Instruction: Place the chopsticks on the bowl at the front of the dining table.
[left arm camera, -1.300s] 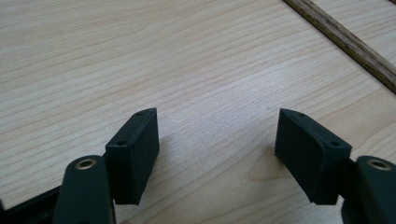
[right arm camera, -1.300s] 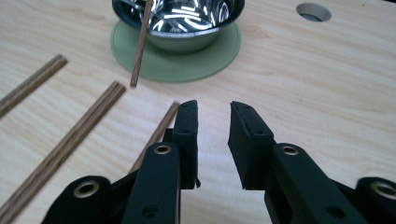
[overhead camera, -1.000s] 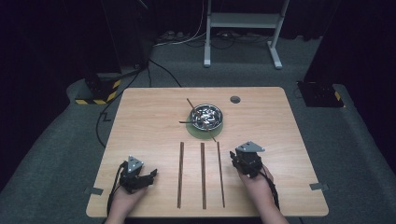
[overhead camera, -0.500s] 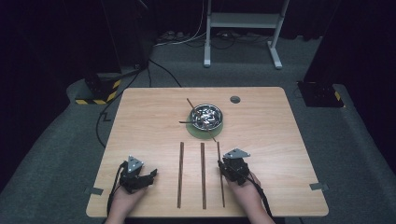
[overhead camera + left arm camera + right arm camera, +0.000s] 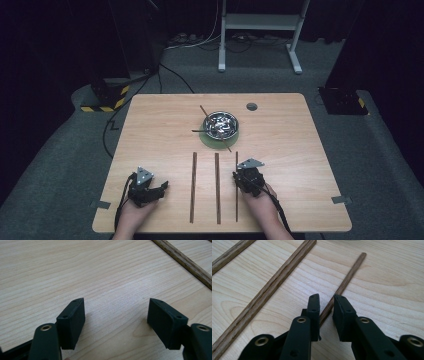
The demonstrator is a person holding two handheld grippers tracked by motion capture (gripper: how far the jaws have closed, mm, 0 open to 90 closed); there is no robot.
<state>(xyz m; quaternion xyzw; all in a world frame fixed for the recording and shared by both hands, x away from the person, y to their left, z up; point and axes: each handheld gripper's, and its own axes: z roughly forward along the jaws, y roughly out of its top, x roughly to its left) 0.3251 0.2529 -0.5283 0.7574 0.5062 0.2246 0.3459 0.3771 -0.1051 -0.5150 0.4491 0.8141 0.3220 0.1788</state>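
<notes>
**Gripper straddles the right-hand stick on the counter**

At the near left of the wooden counter (image 5: 150,130), the left gripper (image 5: 148,189) rests in a hand, its jaws spread wide over bare wood with nothing between them. To its right lie three thin dark sticks, side by side and roughly parallel, running from the near edge toward the bowl: the left stick (image 5: 193,186), the middle stick (image 5: 217,187) and the right stick (image 5: 236,165). The right gripper (image 5: 240,176) sits over that last stick; its jaws have just been closing and now stand narrowly apart with the stick running between them, whether the pads press on it cannot be told. Farther back, a metal bowl (image 5: 221,125) stands on a green mat (image 5: 206,140), thin sticks poking from it.
</notes>
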